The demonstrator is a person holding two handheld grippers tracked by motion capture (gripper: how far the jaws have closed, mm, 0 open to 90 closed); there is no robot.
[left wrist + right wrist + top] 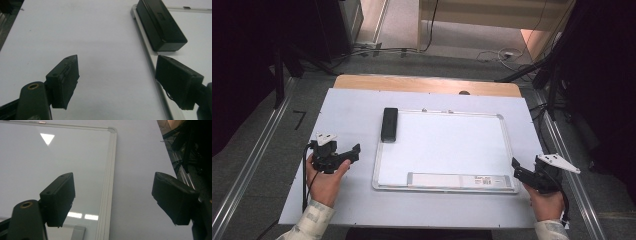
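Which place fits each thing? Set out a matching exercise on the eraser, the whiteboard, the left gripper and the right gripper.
Things:
1. black eraser
2. whiteboard
3. left gripper
4. right gripper

Places:
A. at the board's right lower corner
B. flat in the middle of the white table
C. left of the board, jaws open
D. on the board's left upper corner

Pairs: 1-D, 2-B, 3-C, 4-A

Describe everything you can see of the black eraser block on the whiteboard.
The black eraser block is a long, matte, box-shaped piece, plastic by its look, with a small pale mark on its top face. It lies flat on the top-left corner of the whiteboard, its long side running along the board's left frame and its far end reaching the top frame. Nothing grips it: the left tool is open, short of it, jaws apart over the white table cover.
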